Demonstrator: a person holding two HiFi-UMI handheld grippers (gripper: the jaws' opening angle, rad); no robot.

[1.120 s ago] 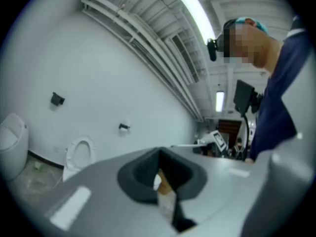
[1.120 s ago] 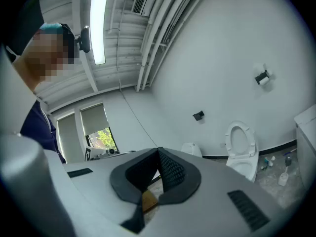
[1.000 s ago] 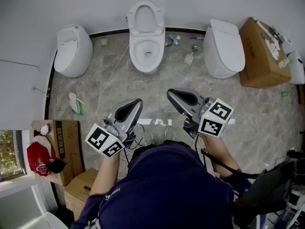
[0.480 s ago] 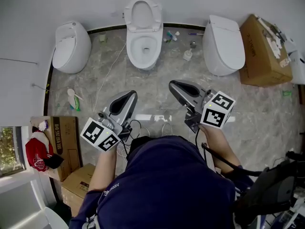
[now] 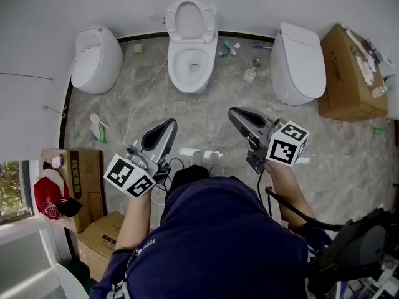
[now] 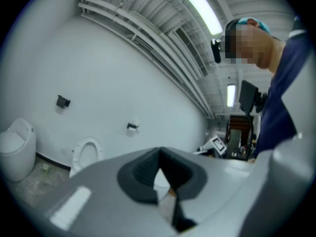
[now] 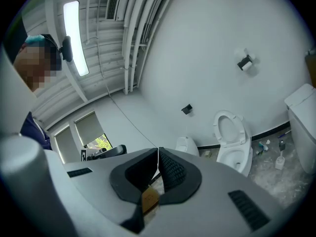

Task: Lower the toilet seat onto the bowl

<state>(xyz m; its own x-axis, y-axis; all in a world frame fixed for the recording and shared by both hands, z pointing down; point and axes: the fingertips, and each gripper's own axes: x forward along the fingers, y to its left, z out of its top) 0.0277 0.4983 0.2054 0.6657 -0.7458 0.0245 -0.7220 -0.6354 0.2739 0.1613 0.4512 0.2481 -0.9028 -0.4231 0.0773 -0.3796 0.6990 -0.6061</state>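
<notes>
Nothing done yet, I'd say: the seat (image 5: pixel 190 20) stands upright behind the bowl (image 5: pixel 193 67), well ahead of both grippers. The left gripper (image 5: pixel 163 129) and right gripper (image 5: pixel 240 118) are closed and empty; reaching and lowering remain.

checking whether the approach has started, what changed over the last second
Both grippers edged slightly up the head view: the right gripper also rightward, the left gripper leftward. Nothing was taken hold of or let go. Both stay shut and empty, well short of the toilet seat, still raised over the bowl.
</notes>
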